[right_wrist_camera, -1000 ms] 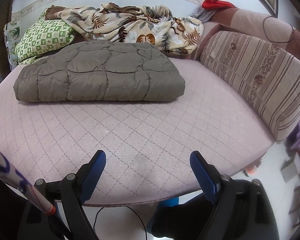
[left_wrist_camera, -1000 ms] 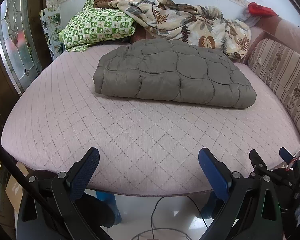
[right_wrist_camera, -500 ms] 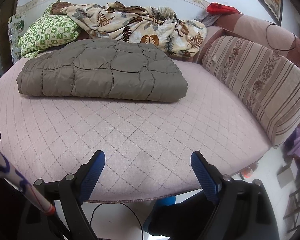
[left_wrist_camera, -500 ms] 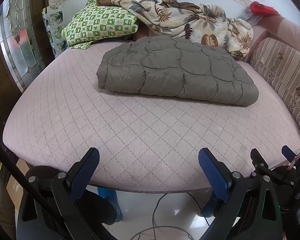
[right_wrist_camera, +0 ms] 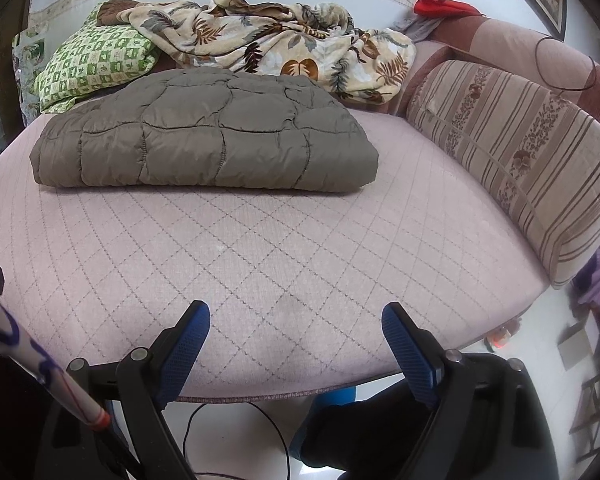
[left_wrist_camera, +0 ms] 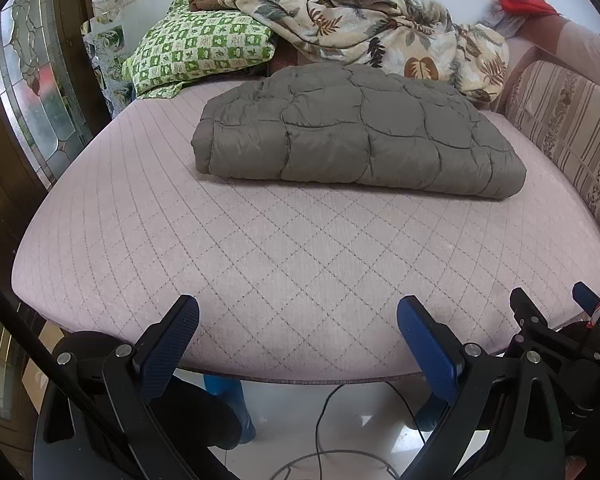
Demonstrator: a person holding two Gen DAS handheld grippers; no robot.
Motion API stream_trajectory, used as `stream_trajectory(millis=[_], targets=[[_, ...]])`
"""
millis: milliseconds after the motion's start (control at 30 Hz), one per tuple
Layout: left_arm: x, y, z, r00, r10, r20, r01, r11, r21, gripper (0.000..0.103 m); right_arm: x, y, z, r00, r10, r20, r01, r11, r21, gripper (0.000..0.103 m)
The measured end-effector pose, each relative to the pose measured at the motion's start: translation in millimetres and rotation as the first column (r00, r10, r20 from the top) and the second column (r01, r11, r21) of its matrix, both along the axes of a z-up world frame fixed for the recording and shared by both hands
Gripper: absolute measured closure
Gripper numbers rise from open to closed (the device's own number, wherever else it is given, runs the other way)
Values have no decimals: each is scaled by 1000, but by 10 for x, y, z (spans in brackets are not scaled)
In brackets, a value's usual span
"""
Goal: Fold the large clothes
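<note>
A grey-brown quilted garment [left_wrist_camera: 356,136] lies folded into a thick rectangle on the pink quilted mattress [left_wrist_camera: 260,248]; it also shows in the right wrist view [right_wrist_camera: 208,140]. My left gripper [left_wrist_camera: 298,312] is open and empty, above the mattress's near edge, well short of the garment. My right gripper [right_wrist_camera: 296,318] is open and empty, also at the near edge of the mattress [right_wrist_camera: 300,240].
A green checked pillow [left_wrist_camera: 200,56] and a crumpled leaf-print blanket [left_wrist_camera: 380,36] lie behind the garment. A striped cushion [right_wrist_camera: 520,148] lines the right side. A glass door [left_wrist_camera: 32,92] stands on the left. A cable [left_wrist_camera: 328,412] trails on the white floor.
Both grippers have tilted slightly downward, so the garment and the mattress sit lower in each view. The garment has not moved.
</note>
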State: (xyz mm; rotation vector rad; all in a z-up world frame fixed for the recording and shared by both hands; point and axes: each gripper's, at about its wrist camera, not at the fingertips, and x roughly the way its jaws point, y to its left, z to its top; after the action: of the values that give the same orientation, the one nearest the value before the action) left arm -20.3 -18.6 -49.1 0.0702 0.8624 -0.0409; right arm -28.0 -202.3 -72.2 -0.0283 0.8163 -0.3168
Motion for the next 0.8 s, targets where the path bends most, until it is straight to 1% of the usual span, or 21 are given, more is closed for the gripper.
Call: stream_trajectory(millis=[333,800], targets=[[39,-23,-80,1000,-7,-28,7,1000,1,4,30,-53,-45,1000,-8,-11,8,1000,19,12],[98,1,-158,998,-10,-59,10,1000,1,4,50,-68,-74,1000,15,-4,-15,999,40,12]])
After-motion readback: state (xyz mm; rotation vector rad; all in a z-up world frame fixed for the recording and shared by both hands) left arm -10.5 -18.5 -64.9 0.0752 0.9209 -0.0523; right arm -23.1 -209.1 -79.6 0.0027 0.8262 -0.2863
